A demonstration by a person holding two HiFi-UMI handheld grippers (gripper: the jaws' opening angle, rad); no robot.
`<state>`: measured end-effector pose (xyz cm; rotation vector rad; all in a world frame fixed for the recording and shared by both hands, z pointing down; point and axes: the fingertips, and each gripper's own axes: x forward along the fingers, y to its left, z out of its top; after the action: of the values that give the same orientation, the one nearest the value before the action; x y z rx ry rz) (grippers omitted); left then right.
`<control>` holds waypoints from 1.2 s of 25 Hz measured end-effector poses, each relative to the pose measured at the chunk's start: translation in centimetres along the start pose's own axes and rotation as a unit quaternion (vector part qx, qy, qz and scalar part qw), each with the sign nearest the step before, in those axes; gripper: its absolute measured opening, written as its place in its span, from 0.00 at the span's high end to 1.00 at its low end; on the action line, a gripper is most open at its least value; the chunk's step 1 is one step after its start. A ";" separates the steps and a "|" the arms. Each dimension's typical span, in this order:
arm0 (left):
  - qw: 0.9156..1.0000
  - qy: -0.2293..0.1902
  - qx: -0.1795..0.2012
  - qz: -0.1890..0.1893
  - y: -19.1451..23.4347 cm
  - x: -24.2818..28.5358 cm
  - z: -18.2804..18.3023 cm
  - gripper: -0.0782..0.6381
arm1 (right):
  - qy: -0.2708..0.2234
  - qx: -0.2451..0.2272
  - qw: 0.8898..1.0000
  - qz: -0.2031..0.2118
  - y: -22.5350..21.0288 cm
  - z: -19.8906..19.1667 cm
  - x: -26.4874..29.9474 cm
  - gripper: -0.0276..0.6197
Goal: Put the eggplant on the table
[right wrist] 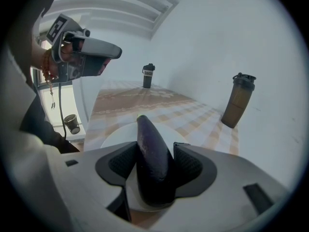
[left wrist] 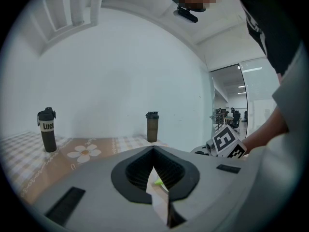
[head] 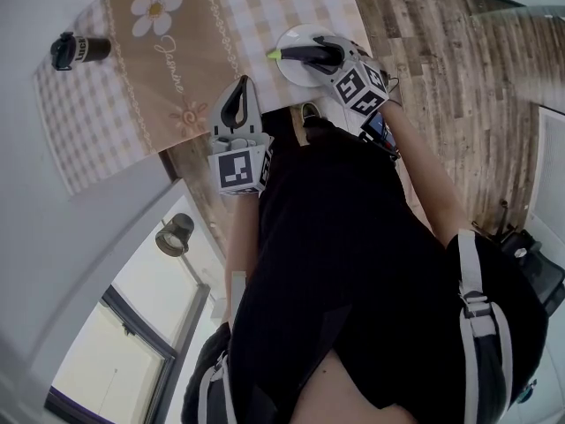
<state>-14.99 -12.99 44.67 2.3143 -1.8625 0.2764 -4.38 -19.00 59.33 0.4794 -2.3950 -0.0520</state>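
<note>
A dark purple eggplant (right wrist: 152, 151) with a green stem tip (head: 274, 54) lies lengthwise between the jaws of my right gripper (right wrist: 155, 164), which is shut on it. It is over a white plate (head: 296, 73) near the table's front edge; I cannot tell whether it touches the plate. In the head view the right gripper (head: 320, 55) reaches in from the right. My left gripper (head: 237, 100) hovers at the table's edge left of the plate, jaws closed together with nothing between them (left wrist: 153, 170).
A checkered cloth with a daisy print (head: 157, 9) covers the table. A black bottle (head: 75, 49) stands at its far left, and a brown shaker bottle (right wrist: 237, 100) near the wall. Wooden floor (head: 459, 78) lies right of the table.
</note>
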 end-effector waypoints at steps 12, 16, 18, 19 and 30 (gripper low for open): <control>1.000 0.001 -0.002 0.011 0.7 -0.6 -0.3 0.89 | 0.001 -0.004 1.000 -0.003 0.1 0.5 -0.1 0.54; 1.000 0.000 -0.001 0.011 0.8 -0.6 -0.3 0.89 | -0.008 0.004 1.000 -0.004 0.0 1.0 -0.3 0.54; 1.000 0.000 0.000 0.010 0.7 -0.5 -0.2 0.89 | -0.010 0.001 1.000 -0.003 -0.1 1.4 -0.5 0.54; 1.000 0.000 0.000 0.010 0.7 -0.5 -0.2 0.89 | -0.011 -0.001 1.000 -0.004 -0.2 1.6 -0.6 0.54; 1.000 0.000 0.003 0.005 0.2 -0.3 -0.1 0.89 | -0.057 0.048 0.997 -0.003 -1.2 3.7 -2.1 0.54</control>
<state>-15.25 -12.78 44.66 2.3109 -1.8760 0.2834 -4.88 -19.67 55.04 0.5417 -2.5160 0.0352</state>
